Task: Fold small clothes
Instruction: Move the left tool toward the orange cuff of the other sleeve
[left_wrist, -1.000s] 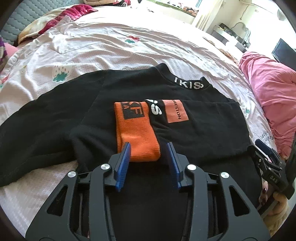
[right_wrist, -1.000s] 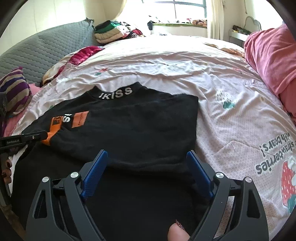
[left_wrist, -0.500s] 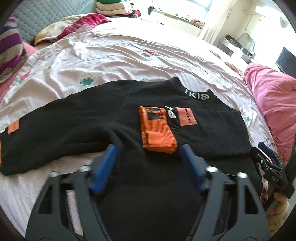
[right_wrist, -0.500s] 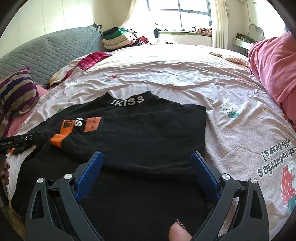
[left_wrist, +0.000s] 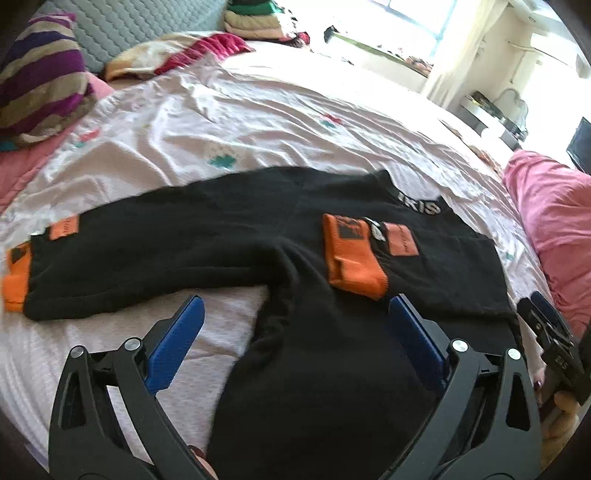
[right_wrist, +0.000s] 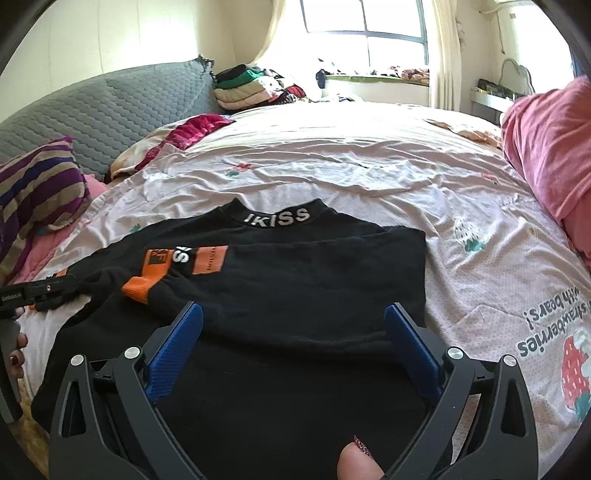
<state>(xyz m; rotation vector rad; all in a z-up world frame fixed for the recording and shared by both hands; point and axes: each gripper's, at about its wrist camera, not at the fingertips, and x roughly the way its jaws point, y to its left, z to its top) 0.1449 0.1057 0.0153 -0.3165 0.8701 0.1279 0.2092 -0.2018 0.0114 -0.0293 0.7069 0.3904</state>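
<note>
A black sweater (left_wrist: 332, 369) with an IKISS collar (right_wrist: 277, 218) lies flat on the pink bedsheet (left_wrist: 258, 122). One sleeve is folded across the chest, its orange cuff (left_wrist: 351, 254) lying just ahead of my left gripper (left_wrist: 295, 306). The other sleeve stretches out to the left and ends in a second orange cuff (left_wrist: 16, 277). My left gripper's jaws are opening and hold nothing; only the sweater's body lies below them. My right gripper (right_wrist: 294, 314) stands open over the sweater's lower right part, also with nothing in it. One of the left gripper's fingers (right_wrist: 40, 290) shows at the left edge.
A striped pillow (left_wrist: 40, 74) and a grey quilted headboard (right_wrist: 110, 103) are at the far left. A pink blanket (right_wrist: 550, 147) is heaped on the right. Folded clothes (right_wrist: 243, 88) are stacked by the window. A thumb (right_wrist: 356, 461) shows at the bottom edge.
My left gripper let go of the folded orange cuff, spread its jaws wide and drew back and up. My right gripper opened a little more and pulled back slightly.
</note>
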